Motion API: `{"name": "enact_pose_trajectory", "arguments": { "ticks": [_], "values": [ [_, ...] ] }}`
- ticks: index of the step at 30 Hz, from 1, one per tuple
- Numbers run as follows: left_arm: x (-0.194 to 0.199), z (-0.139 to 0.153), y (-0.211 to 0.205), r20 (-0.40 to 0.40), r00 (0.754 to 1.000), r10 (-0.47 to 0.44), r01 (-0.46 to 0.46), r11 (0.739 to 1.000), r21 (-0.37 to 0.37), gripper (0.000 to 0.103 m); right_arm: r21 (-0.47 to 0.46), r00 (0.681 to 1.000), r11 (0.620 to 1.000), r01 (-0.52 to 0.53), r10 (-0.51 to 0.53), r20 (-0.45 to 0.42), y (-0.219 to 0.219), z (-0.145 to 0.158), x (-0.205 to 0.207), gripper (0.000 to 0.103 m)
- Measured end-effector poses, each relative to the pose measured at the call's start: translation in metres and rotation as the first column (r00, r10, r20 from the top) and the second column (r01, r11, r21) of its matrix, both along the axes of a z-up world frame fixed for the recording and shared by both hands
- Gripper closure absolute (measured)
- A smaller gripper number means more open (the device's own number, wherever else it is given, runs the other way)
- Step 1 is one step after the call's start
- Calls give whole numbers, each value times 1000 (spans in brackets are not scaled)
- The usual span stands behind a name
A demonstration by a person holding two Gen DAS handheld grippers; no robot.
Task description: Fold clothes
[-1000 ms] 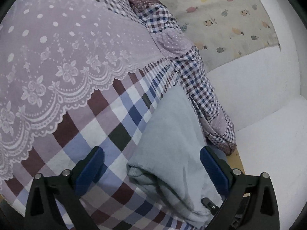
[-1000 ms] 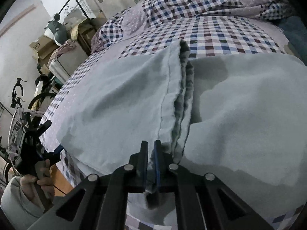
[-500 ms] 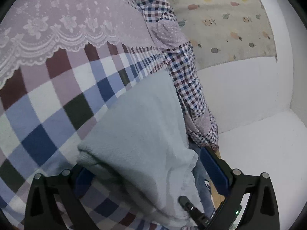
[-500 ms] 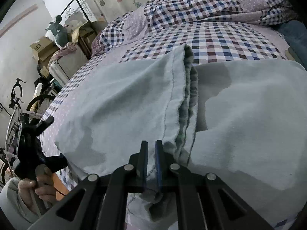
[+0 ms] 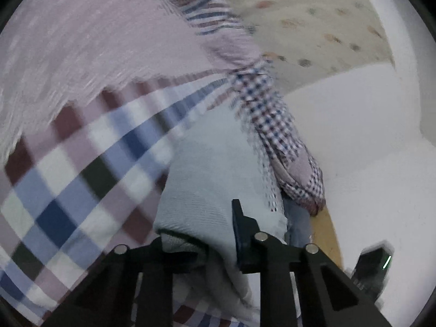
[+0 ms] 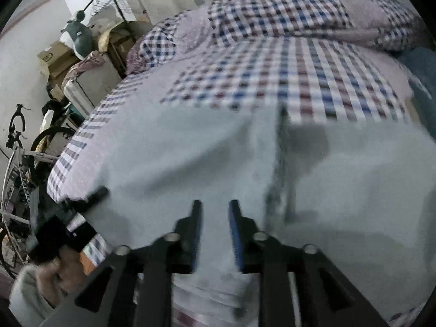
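Left wrist view, blurred. The left tool [image 5: 199, 234] is closed on a bunched fold of the pale grey-green garment [image 5: 218, 169]; its right finger [image 5: 241, 226] presses into the cloth from the side, while the other finger is hidden under the fold. The garment runs forward from the tool across the checked bedsheet [image 5: 81, 169], with a small-check quilt [image 5: 275, 125] just beside it at the bed's edge. A lilac lace cover [image 5: 90, 35] lies farther up the bed.

Right wrist view. The right tool [image 6: 215, 218] stands with its fingers apart, nothing between them; the garment [image 6: 169, 150] lies spread on the bedsheet [image 6: 299, 81] directly under and ahead of it, a raised seam fold [image 6: 280, 158] just right of the tool. At lower left a hand [image 6: 65, 267] holds the left tool at the garment's near corner. A cardboard box [image 6: 55, 58] sits beyond the bed; its printing is unreadable and its contents cannot be seen.
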State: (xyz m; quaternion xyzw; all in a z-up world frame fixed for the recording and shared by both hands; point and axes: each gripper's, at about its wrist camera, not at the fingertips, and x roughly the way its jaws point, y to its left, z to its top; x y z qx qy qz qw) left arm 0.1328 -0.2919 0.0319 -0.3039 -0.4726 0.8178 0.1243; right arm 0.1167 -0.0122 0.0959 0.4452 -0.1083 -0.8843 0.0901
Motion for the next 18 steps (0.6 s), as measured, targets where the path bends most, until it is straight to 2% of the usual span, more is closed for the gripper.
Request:
{"name": "enact_pose_trajectory", "arguments": {
  "ticks": [2, 5, 8, 12, 15, 18],
  "values": [
    [3, 18, 9, -70, 997, -31, 27, 998, -55, 86, -15, 1000, 1000, -23, 23, -9, -13, 24, -13, 54],
    [6, 39, 24, -163, 983, -87, 72, 992, -100, 88, -19, 997, 997, -69, 69, 14, -39, 55, -40, 52],
    [4, 53, 38, -222, 967, -129, 105, 988, -116, 90, 47, 990, 991, -126, 123, 68, -75, 74, -77, 52],
    [0, 65, 53, -265, 950, -167, 134, 981, -138, 91, 147, 969, 970, -194, 166, 182, -128, 75, -126, 51],
    [1, 69, 58, -281, 942, -185, 146, 977, -155, 91, 271, 944, 928, -258, 181, 277, -167, 62, -156, 51],
    [1, 70, 57, -285, 940, -190, 153, 977, -149, 91, 386, 934, 878, -283, 161, 319, -192, 52, -178, 51]
  ]
}}
